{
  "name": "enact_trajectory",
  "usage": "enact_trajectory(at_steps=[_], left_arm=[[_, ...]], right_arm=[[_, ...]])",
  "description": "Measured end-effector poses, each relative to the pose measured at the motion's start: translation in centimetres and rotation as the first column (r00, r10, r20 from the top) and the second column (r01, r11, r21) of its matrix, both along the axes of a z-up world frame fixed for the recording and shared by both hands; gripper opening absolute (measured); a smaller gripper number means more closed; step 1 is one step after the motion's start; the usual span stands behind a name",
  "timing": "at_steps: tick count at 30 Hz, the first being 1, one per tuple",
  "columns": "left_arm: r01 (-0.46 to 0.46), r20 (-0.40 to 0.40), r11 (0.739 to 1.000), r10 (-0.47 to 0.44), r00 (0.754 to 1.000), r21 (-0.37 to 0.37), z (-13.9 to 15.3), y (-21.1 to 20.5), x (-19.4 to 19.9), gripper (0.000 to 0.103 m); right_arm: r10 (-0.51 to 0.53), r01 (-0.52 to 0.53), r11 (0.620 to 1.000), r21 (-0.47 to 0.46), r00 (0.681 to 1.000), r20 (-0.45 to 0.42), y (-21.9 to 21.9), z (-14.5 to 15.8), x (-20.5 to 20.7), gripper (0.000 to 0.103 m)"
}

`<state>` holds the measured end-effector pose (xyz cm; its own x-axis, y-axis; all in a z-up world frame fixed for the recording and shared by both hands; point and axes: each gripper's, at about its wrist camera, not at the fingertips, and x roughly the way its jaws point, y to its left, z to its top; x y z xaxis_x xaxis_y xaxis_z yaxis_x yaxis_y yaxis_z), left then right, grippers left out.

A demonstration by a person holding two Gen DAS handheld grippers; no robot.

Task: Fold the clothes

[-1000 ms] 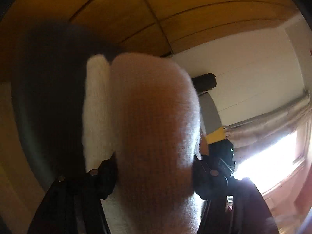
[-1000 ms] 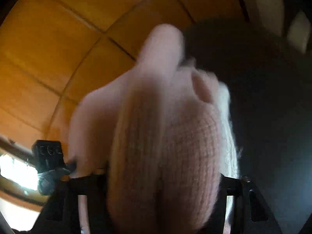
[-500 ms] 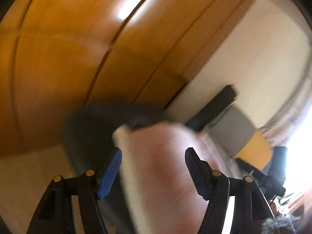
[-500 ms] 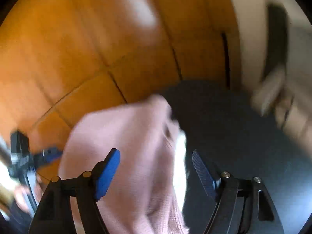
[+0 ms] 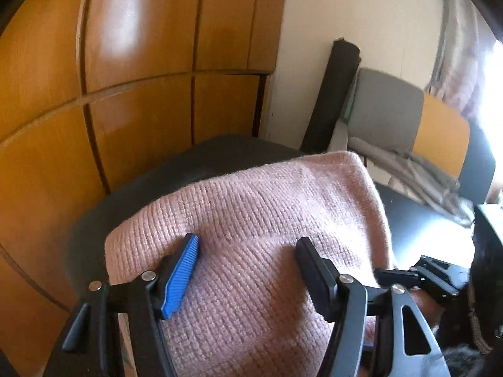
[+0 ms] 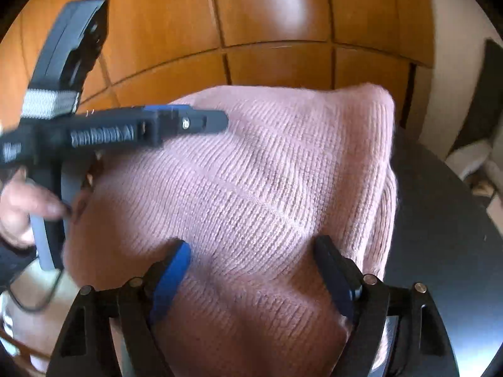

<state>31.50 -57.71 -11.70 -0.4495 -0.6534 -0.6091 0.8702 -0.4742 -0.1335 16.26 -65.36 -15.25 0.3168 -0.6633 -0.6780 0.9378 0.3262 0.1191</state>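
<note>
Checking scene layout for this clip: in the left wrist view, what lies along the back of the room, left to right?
Wooden cabinet doors → cream wall → black roll leaning on the wall → grey chair back → yellow chair back → bright window.

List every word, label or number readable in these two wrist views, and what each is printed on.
White lettering on the side of the left gripper body, right wrist view: blurred, seemingly ending in "AI"; not reliably readable.
A second white mark at that body's left edge: too blurred to read.
Pink knitted sweater: no text.
Left wrist view: no text.
</note>
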Motion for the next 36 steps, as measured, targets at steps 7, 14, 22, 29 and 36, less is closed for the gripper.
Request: enact_trajectory(at_steps=[7,14,22,29,36], left_arm=[[-0.062,-0.046,0.998,0.061,0.997,-0.016,1.9,-4.0,0.6,0.065],[-0.075,-0.09,0.994,0.068,0.994,-0.075,7.8,0.3,2.3,0.068],[0.257,0.0,0.965,-0.257,0.966,-0.047,5.5,12.0,-10.2,0.073],[0.549,0.015,0.829,-0.553,0.833,0.104,0.9,22.5,-21.3,0.073],[0.622,0.041,0.736,-0.654,0.755,0.266,-2.9,28.8,-26.2,0.073]], right_arm=[[0.008,-0.007,1.0,0.003,0.998,-0.056,1.8,2.0,1.5,0.085],[-0.138,0.139,0.989,-0.053,0.99,0.026,9.5,6.8,-1.5,0.097],[-0.553,0.547,0.829,0.117,0.832,0.031,26.9,5.6,-10.9,0.102],[-0.879,0.867,0.443,0.23,0.47,-0.08,47.9,3.2,-20.5,0.103],[-0.971,0.95,0.186,0.251,0.216,-0.099,61.1,3.3,-21.8,0.103]])
